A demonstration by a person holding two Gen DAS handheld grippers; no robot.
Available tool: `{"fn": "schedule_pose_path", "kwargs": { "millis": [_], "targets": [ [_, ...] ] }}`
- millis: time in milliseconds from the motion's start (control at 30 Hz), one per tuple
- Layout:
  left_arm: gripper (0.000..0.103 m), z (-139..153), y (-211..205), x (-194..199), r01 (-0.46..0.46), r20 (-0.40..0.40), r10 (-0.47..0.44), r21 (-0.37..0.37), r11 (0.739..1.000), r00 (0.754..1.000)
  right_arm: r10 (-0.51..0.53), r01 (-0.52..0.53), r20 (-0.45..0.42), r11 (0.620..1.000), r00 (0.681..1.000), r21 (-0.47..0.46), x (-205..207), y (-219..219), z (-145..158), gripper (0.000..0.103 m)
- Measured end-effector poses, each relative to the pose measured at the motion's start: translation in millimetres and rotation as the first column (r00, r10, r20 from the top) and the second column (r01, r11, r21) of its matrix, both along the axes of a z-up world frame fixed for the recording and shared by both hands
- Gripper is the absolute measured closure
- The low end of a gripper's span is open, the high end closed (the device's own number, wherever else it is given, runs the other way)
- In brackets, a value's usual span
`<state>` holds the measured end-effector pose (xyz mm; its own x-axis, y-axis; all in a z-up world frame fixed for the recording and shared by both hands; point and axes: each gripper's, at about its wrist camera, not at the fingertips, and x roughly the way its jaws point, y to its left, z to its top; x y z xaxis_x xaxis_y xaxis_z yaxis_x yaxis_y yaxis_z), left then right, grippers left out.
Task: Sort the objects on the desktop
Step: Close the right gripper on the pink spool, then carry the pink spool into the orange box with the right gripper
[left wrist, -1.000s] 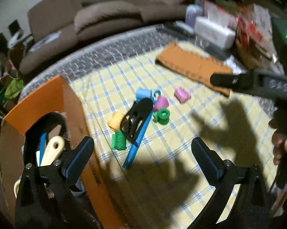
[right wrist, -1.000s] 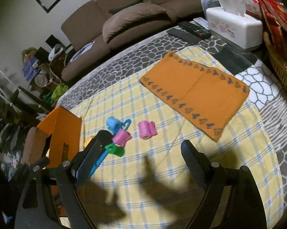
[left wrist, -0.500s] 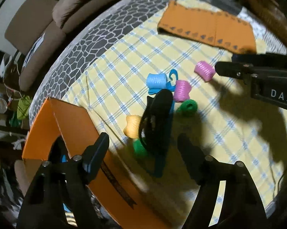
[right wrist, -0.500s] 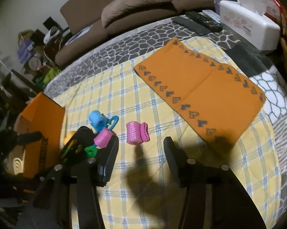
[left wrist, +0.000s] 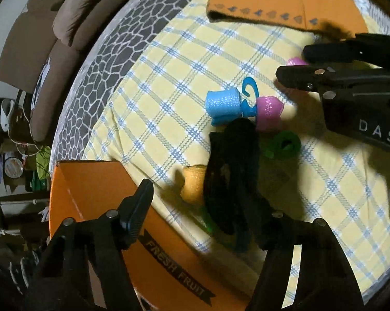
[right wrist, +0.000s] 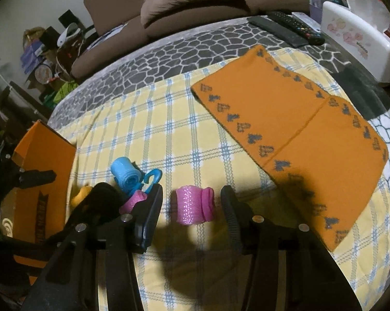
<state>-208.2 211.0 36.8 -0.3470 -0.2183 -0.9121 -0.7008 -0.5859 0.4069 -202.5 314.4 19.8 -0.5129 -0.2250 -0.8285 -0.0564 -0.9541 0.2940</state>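
Small spools lie on the yellow checked cloth: a pink one (right wrist: 193, 204), a blue one (left wrist: 222, 102) (right wrist: 124, 172), a second pink one (left wrist: 267, 108), a green one (left wrist: 285, 145) and a yellow one (left wrist: 193, 185). A black clip-like tool (left wrist: 231, 171) lies over a blue strip among them. My right gripper (right wrist: 192, 216) is open, its fingers on either side of the lone pink spool, not touching. My left gripper (left wrist: 200, 210) is open above the black tool and yellow spool.
An orange "FRESH FRUIT" box (left wrist: 91, 189) (right wrist: 43, 160) stands at the left edge of the cloth. An orange folded cloth (right wrist: 293, 129) lies at the right. Remotes (right wrist: 285, 27) and a white tissue box (right wrist: 358, 39) sit at the back. A brown sofa (right wrist: 195, 0) lies beyond.
Both grippers have come down and forward. The right one narrowed and now brackets the lone pink spool. The left one moved from the box over the black tool.
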Motion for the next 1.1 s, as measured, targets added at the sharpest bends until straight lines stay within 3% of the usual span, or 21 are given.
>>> {"fn": "schedule_pose_path", "kwargs": {
  "millis": [133, 200, 267, 600, 867, 1100],
  "targets": [
    [0.049, -6, 4, 0, 0.010, 0.009, -0.010, 0.001, 1.000, 1.000, 0.016, -0.016, 0.008, 1.000, 1.000, 0.023, 0, -6, -5, 0.067],
    [0.073, -6, 6, 1, 0.012, 0.026, -0.013, 0.012, 1.000, 1.000, 0.026, -0.027, 0.009, 0.998, 1.000, 0.052, 1, -10, -5, 0.074],
    [0.083, -8, 8, 3, 0.017, 0.034, -0.017, 0.015, 1.000, 0.999, 0.035, -0.035, 0.004, 0.998, 0.999, 0.053, 2, -11, -5, 0.075],
    [0.086, 12, -1, 13, -0.027, 0.027, 0.024, 0.120, 0.992, 0.999, 0.004, -0.005, -0.032, 1.000, 0.999, -0.015, 13, 3, 15, 0.075],
    [0.086, 60, -32, 27, -0.091, 0.002, 0.093, 0.261, 0.961, 0.996, 0.018, -0.023, -0.068, 0.998, 0.998, -0.064, 28, -4, 44, 0.075],
    [0.086, 92, -83, 41, -0.144, -0.013, 0.157, 0.329, 0.933, 0.987, 0.070, -0.084, -0.111, 0.988, 0.991, -0.130, 45, -41, 73, 0.075]
  ]
}}
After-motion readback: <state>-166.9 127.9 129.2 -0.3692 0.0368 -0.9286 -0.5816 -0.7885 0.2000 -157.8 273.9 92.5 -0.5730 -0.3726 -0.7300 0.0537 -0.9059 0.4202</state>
